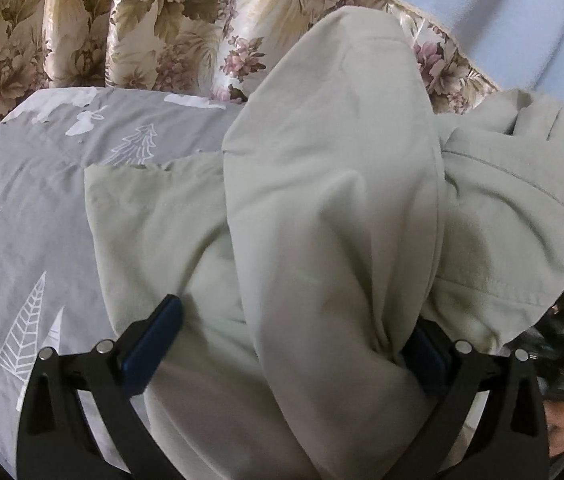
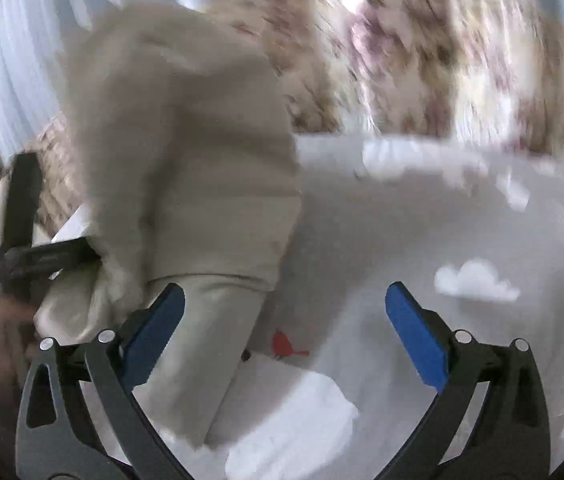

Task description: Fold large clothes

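Here both the left gripper and right gripper tilt downward, jaws spread, around the beige garment.

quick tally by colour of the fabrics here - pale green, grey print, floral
pale green garment: 1
grey printed bedsheet: 1
floral curtain: 1
total: 3

Pale garment lies on grey printed bedsheet.

Soft daylight, fisheye edges; right view motion-blurred (heavily)
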